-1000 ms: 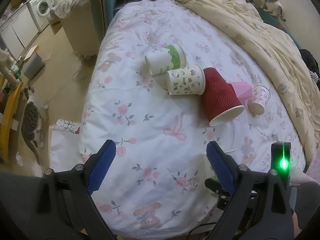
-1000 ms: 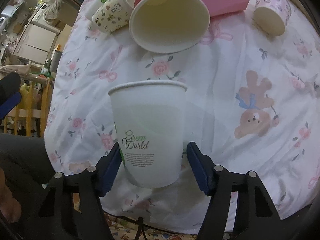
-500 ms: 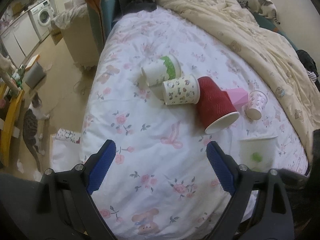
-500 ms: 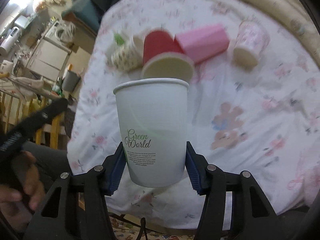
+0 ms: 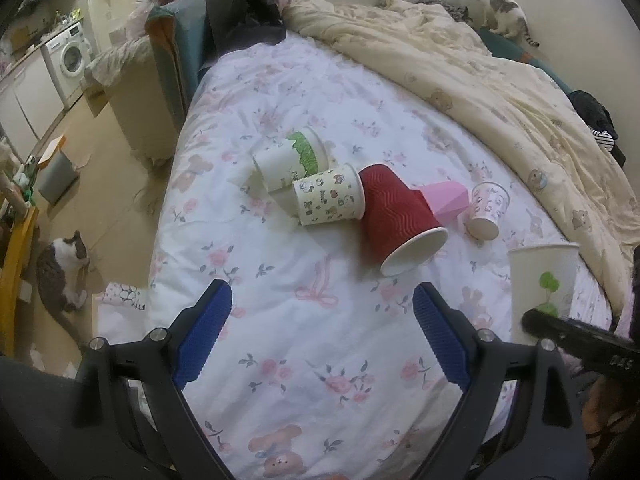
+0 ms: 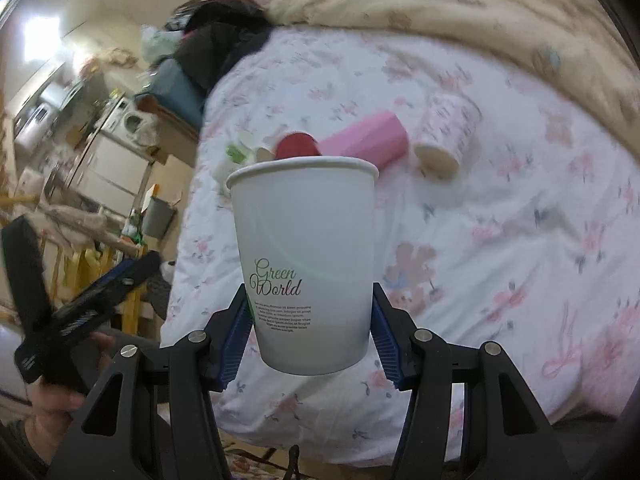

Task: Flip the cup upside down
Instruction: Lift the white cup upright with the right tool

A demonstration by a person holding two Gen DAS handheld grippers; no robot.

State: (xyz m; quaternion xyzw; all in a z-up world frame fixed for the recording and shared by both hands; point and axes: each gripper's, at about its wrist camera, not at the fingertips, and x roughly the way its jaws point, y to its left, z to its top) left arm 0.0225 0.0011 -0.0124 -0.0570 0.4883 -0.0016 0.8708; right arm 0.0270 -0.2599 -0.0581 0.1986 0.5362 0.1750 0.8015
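White paper cup (image 6: 306, 268) upright, clamped by right hand-held gripper (image 6: 308, 340), hiding red cup (image 6: 297, 146); left hand-held gripper (image 5: 320, 336) spread

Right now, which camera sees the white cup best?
The right wrist view: the white cup fills its middle, upright, lettering readable, held by the right gripper. The left wrist view shows it small at the right edge, its lower part hidden.
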